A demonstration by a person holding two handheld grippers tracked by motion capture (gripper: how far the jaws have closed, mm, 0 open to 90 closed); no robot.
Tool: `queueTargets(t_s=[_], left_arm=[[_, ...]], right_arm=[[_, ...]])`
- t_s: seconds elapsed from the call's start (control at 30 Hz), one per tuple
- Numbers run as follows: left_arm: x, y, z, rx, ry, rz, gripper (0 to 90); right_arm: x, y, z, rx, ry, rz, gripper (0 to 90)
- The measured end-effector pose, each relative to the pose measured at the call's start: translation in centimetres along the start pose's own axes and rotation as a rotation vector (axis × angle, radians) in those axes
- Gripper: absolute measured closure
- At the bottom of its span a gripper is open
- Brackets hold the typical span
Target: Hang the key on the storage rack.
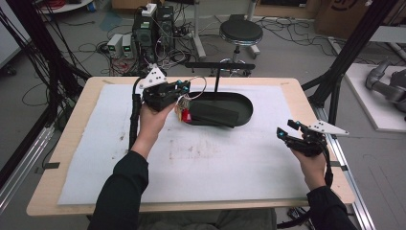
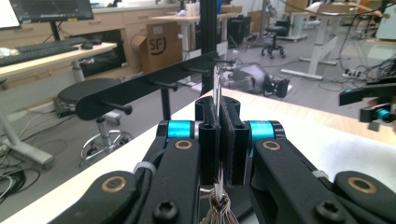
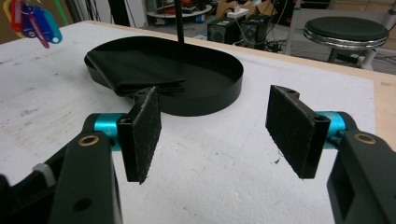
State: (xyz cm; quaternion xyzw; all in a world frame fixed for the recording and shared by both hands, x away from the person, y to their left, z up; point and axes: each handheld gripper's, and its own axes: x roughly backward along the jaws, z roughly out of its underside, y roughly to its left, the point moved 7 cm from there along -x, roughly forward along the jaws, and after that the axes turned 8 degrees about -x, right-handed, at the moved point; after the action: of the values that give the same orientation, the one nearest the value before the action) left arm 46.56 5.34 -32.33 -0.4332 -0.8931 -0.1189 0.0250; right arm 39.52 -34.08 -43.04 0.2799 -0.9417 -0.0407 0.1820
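My left gripper [image 1: 184, 86] hovers at the left end of a black oval tray [image 1: 245, 104]. It is shut on a thin metal key ring [image 2: 217, 86], with keys and coloured tags [image 1: 183, 114] dangling beneath it. Seen in the left gripper view, the ring stands upright between the closed pads of the left gripper [image 2: 217, 135], just short of a black rack bar [image 2: 140, 88] with several pegs. The bar [image 1: 220, 65] rises on a post out of the tray. My right gripper [image 1: 288, 128] rests near the table's right edge. The right gripper [image 3: 215, 121] is open and holds nothing.
A folded black item [image 3: 135, 70] lies in the tray [image 3: 219, 88]. White padding [image 1: 215, 158] covers the tabletop. Beyond the table's far edge stand a round stool [image 1: 241, 32], computer boxes [image 1: 153, 28] and cables on the floor.
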Motion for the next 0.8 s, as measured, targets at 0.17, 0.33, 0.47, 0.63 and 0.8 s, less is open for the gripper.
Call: queueTargets(t_s=[0.17, 0.33, 0.47, 0.63, 0.8], left_arm=[[-0.6, 1.0, 0.2, 0.014, 0.016, -0.019, 86.2], [-1.3, 2.0, -0.3, 0.019, 0.014, -0.035, 86.2], [-1.8, 2.7, -0.3, 0.025, 0.023, -0.048, 86.2], [-2.5, 3.2, -0.1, 0.033, 0.038, -0.062, 86.2], [-3.2, 3.8, 0.8, 0.050, 0.060, -0.077, 86.2]], right_arm=[[0.0, 0.0, 0.0, 0.001, -0.002, 0.000, 36.7], [-0.1, -0.1, 0.0, 0.004, -0.003, -0.001, 36.7], [-0.1, 0.0, 0.0, 0.001, -0.003, -0.001, 36.7], [-0.1, 0.0, 0.0, 0.001, -0.002, -0.002, 36.7], [-0.1, -0.1, 0.0, 0.006, -0.001, -0.003, 36.7]])
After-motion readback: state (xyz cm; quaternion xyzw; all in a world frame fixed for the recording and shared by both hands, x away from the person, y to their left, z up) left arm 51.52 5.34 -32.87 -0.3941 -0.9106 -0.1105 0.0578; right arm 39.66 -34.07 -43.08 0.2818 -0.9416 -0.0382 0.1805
